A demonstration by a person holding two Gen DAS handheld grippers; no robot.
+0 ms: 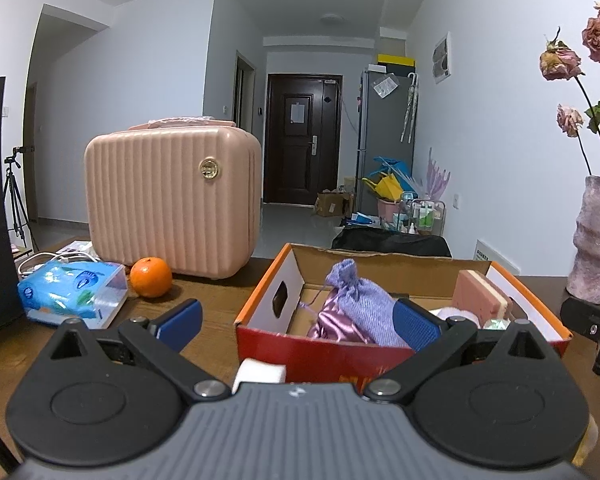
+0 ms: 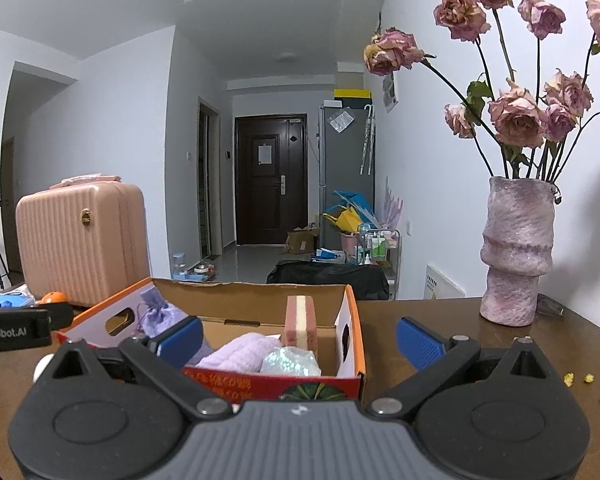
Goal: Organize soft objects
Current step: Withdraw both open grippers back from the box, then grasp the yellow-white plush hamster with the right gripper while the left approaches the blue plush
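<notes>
Lettering "enRobot.AI" marks the left tool (image 2: 14, 332); both tools gape empty beside the box (image 2: 350, 332).

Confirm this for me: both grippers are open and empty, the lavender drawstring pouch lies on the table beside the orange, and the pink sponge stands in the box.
One thing is wrong: the lavender drawstring pouch lies inside the cardboard box, not on the table beside the orange; the left wrist view shows it. The rest holds: left gripper and right gripper are open and empty, and the pink sponge stands in the box.

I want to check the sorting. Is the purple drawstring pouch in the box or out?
In. The purple drawstring pouch lies inside the cardboard box, near its left wall.
</notes>
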